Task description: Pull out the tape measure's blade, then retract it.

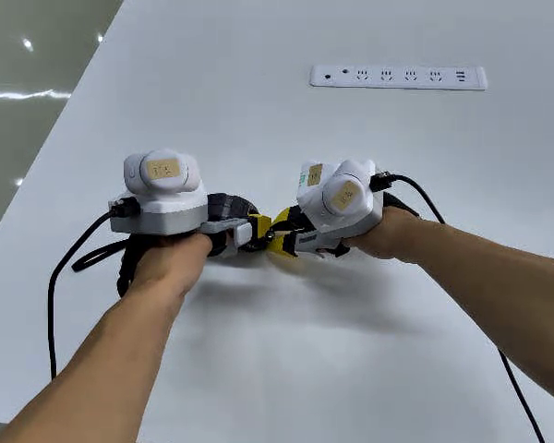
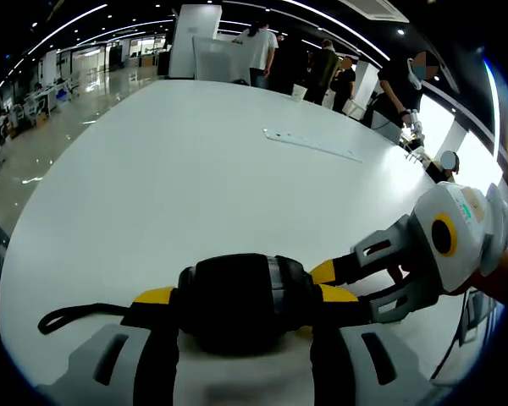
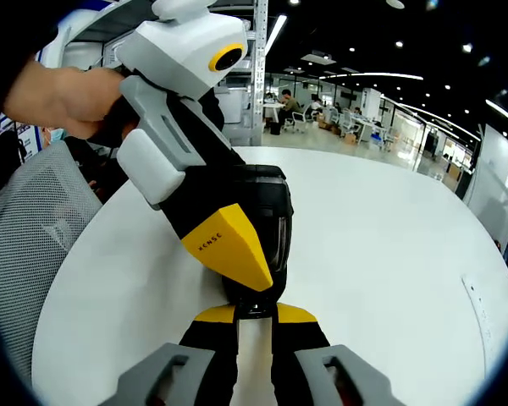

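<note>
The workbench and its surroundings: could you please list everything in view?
tape measure: one, black, between the two tools
power strip: one, white, far side of table
table: one, white
chair: one, grey mesh, beside table
people: several, standing beyond table
cables: black, trailing from tools
left tool: white, black and yellow jaws closed on tape measure's body
right tool: same colours, tips closed at the case's front
left hand, right hand: one per tool

Head view: above, looking down. Gripper views: close, low, facing each other, sharing tape measure (image 2: 241, 296).
</note>
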Motion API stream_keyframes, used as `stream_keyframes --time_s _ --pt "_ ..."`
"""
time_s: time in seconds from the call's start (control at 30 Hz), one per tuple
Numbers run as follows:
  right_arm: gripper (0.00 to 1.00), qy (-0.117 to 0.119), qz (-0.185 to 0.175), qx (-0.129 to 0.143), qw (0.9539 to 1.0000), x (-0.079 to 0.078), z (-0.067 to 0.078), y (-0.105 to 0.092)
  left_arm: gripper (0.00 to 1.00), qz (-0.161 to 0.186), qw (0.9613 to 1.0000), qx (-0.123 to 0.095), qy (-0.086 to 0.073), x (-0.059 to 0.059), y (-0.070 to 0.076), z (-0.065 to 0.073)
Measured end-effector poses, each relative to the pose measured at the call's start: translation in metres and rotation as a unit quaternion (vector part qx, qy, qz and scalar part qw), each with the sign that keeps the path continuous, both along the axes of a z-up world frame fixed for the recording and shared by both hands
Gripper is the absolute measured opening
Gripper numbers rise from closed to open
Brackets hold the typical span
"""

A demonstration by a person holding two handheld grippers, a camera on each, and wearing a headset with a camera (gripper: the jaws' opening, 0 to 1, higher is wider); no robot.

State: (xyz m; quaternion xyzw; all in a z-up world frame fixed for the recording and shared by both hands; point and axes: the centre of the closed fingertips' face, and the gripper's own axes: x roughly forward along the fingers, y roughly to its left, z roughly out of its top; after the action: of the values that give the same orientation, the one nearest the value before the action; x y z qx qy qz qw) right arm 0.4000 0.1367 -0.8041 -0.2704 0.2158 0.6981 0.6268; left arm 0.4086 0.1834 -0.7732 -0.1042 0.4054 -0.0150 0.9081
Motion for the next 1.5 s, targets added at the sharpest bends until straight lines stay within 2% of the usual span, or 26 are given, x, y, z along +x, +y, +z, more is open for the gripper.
stream_keyframes --time_s 0.17,0.6,0.93,1.5 --pt "0.11 -0.01 0.003 -0.006 0.9999 -0.001 0.0 0.0 0.6 -0.001 1.0 0.002 0.0 0.0 0.0 0.0" --pt "0.13 -0.013 -0.004 -0.012 0.9998 0.001 0.002 -0.001 0.61 0.007 1.0 -0.006 0.003 0.001 -0.001 0.0" --pt "0.19 -0.014 -0.015 -0.019 0.9996 0.005 0.007 -0.016 0.63 0.007 1.0 -0.006 0.0 -0.001 0.002 0.003" --pt "0.3 -0.002 -0.059 -0.025 0.998 0.005 0.014 -0.054 0.7 -0.022 0.9997 0.003 0.006 -0.022 0.006 0.004"
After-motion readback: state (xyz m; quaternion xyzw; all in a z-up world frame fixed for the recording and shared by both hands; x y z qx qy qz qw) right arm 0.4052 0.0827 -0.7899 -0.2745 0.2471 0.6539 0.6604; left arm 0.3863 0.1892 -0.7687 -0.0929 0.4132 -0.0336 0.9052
